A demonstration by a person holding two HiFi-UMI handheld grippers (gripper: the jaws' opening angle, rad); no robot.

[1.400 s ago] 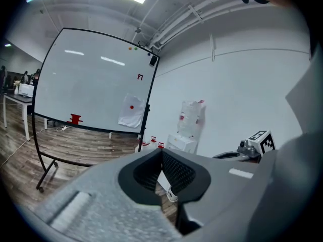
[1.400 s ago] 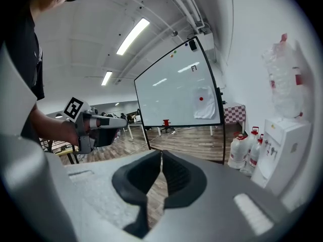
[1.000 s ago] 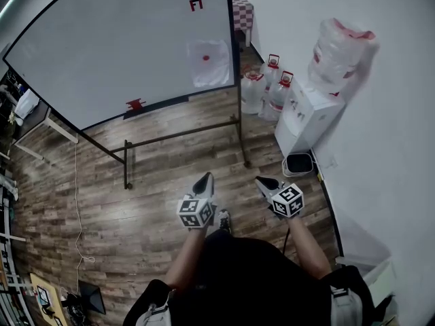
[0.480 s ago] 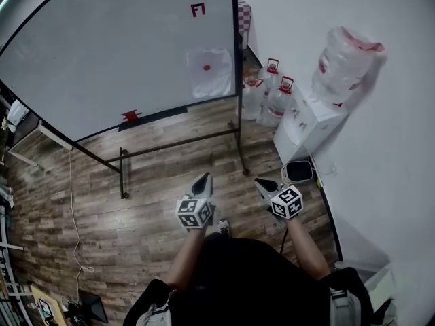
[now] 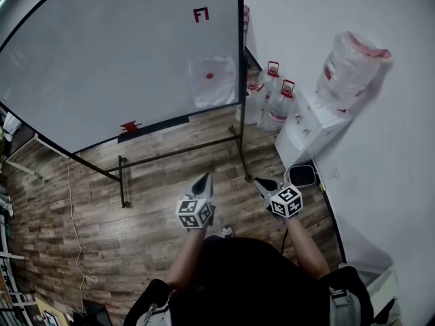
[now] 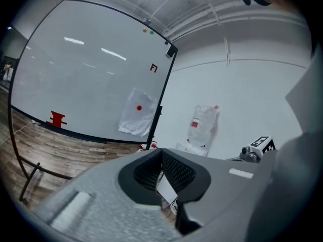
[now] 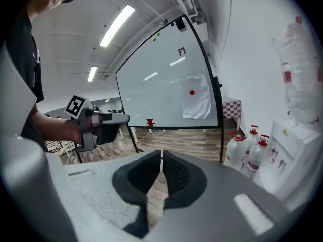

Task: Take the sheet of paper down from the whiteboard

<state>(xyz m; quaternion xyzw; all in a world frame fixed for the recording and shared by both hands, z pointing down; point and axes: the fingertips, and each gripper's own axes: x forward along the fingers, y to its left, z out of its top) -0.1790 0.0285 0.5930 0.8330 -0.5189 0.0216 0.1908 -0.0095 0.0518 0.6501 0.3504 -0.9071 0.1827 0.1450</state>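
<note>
Left gripper (image 5: pixel 202 179) and right gripper (image 5: pixel 262 183) both have jaws together, holding nothing; the sheet of paper (image 5: pixel 212 81) hangs on the whiteboard (image 5: pixel 102 60) well ahead of them. This reads as the approach: next they must close in, part, and pinch the sheet's edge

An office: whiteboard (image 5: pixel 102 60), water dispenser (image 5: pixel 317 119), wood floor (image 5: pixel 156 202).

Your whiteboard (image 5: pixel 102 66) is smooth and glossy, framed in dark metal. The sheet of paper (image 5: pixel 214 90) on it looks thin and crinkled. The floor (image 5: pixel 153 206) under you is matt wood plank.
</note>
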